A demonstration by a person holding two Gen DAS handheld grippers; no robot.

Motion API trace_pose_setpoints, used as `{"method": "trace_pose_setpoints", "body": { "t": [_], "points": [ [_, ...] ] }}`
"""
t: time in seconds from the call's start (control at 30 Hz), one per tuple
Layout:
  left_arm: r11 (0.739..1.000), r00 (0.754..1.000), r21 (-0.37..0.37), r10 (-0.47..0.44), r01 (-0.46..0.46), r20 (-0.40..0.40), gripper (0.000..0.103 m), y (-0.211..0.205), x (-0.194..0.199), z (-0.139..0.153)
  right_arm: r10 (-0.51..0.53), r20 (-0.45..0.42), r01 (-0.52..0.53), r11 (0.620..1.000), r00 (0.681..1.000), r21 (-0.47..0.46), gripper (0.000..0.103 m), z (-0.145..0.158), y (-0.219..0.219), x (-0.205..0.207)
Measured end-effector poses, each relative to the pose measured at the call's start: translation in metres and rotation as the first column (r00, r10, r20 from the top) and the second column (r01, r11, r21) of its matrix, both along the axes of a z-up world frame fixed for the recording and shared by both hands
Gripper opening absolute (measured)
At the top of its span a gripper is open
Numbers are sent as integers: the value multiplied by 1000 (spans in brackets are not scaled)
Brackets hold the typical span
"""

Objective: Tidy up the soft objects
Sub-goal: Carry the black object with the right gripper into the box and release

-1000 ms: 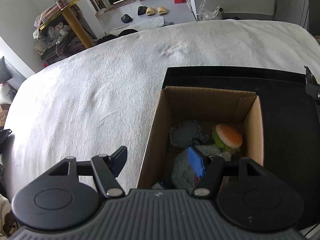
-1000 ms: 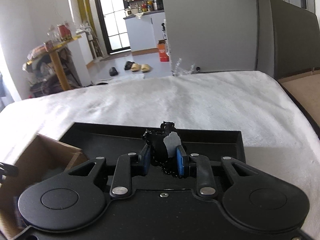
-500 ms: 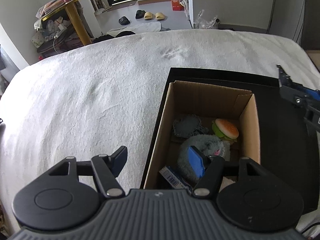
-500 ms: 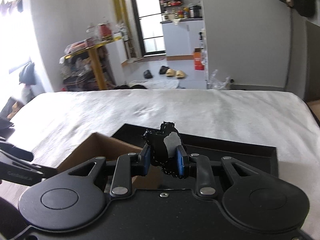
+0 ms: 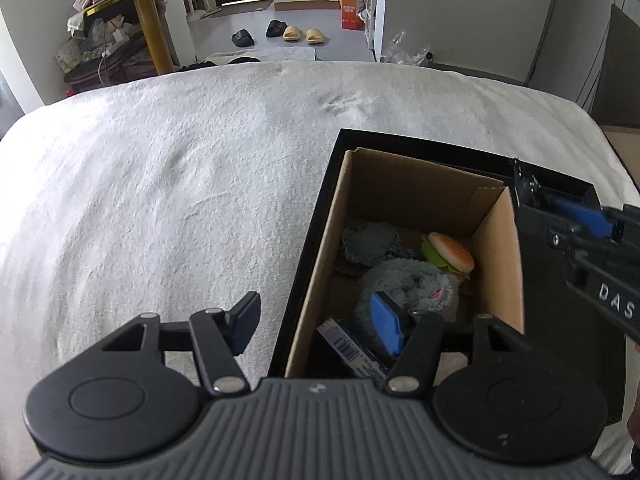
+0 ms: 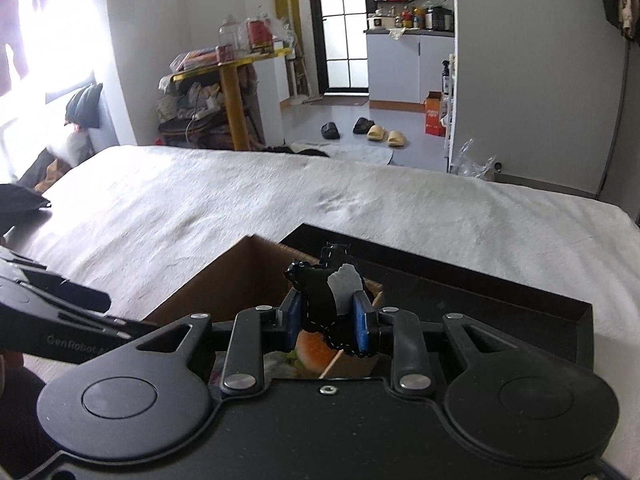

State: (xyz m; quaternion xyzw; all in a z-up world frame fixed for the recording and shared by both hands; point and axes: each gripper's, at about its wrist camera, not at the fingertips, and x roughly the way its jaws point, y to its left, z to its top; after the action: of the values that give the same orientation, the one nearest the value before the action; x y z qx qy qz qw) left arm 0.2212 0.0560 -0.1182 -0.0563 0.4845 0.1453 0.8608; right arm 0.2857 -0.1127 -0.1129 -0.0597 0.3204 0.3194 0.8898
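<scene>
Right tongs [image 6: 326,322] clamp black plush [image 6: 322,300], seemingly above box [image 6: 224,280].

Daylight floods in from the blown-out window [image 6: 24,40] at left — its glare whitens the bed [image 6: 200,208]; fisheye bending curves all edges — focus sharp.

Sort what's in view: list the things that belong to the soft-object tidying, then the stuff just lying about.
Job:
cardboard box
burger toy
grey plush
black fabric toy, held by right gripper

Lying about:
slippers
orange carton
yellow table
</scene>
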Motion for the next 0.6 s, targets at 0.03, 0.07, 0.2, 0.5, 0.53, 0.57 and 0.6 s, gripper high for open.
{"method": "trace_pose_setpoints", "body": {
  "t": [0.03,0.07,0.2,0.5,0.53,0.57,0.6],
  "points": [
    [1000,1000,-5,1,-1,0,56,1,-1,-1,8,-4,-8,1000,1000,0,27,0,3,-2],
    [1000,1000,-13,4,-4,0,53,4,-1,-3,13,-5,-13,1000,1000,-3,27,0,5,-6],
    [999,1000,-52,8,-8,4,43,13,-1,-8,28,-11,-28,999,1000,-24,27,-1,14,-13],
    [989,1000,-145,-18,14,-22,23,23,-2,-29,-3,-50,0,998,999,-58,27,-12,21,-21],
    [989,1000,-145,-19,15,-22,20,24,-3,-31,-10,-54,7,998,998,-63,27,-13,21,-22],
    [990,1000,-142,-21,18,-20,18,24,-4,-33,-21,-58,17,998,998,-67,27,-14,22,-23],
    [990,1000,-139,-23,20,-20,17,25,-5,-34,-37,-65,32,997,997,-69,27,-16,22,-23]
  ]
}}
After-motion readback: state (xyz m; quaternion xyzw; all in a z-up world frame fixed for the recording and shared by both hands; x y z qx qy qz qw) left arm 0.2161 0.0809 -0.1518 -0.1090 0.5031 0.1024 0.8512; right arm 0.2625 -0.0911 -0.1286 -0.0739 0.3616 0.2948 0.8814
